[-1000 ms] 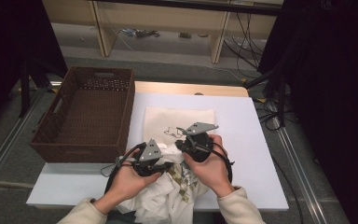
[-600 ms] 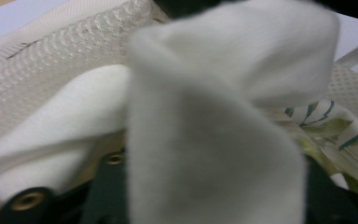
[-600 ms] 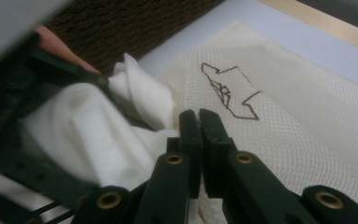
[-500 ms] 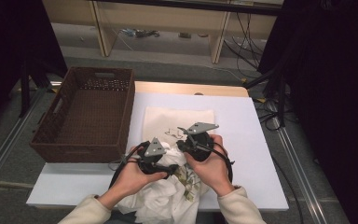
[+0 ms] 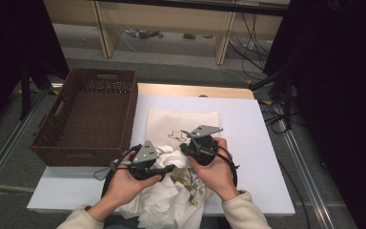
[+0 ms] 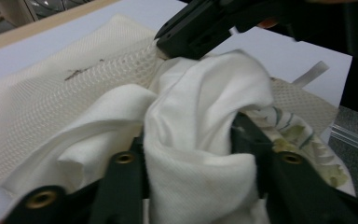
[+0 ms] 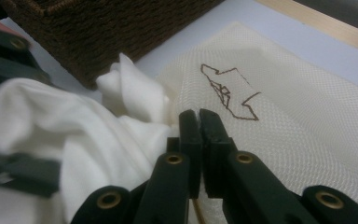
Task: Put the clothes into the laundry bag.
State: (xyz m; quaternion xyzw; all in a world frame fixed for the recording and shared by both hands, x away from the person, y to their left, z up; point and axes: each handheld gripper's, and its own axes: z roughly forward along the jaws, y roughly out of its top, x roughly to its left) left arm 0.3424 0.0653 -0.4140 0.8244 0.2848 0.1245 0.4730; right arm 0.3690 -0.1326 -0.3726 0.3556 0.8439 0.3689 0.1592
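The bench (image 5: 248, 124) is white, with a wooden strip along its far edge. At its left end sits a dark brown wicker basket (image 5: 88, 117), with nothing in it.

Beside the basket, near the middle of the bench, a cream mesh bag (image 5: 181, 126) lies flat. It bears a dark outline drawing (image 7: 228, 93), which the right gripper view shows clearly on the weave.

A white cloth (image 5: 162, 200) lies bunched at the near edge of the bench. It overlaps the near end of the bag and hangs a little over the bench edge between the person's forearms. Part of it carries a green leaf print (image 5: 188, 183).

The left gripper (image 6: 191, 149) is low over the cloth, just right of the basket's near corner. Its jaws have just been closing, and a thick fold of the white cloth fills the gap between them. In the left gripper view both jaws press into that fold, so it is clamped on the cloth.

The right gripper (image 7: 199, 122) sits just beside the left one, at the near edge of the bag. Its jaws are together, and its tip pinches the mesh at the bag's rim, where the left gripper view shows the weave drawn up into it.
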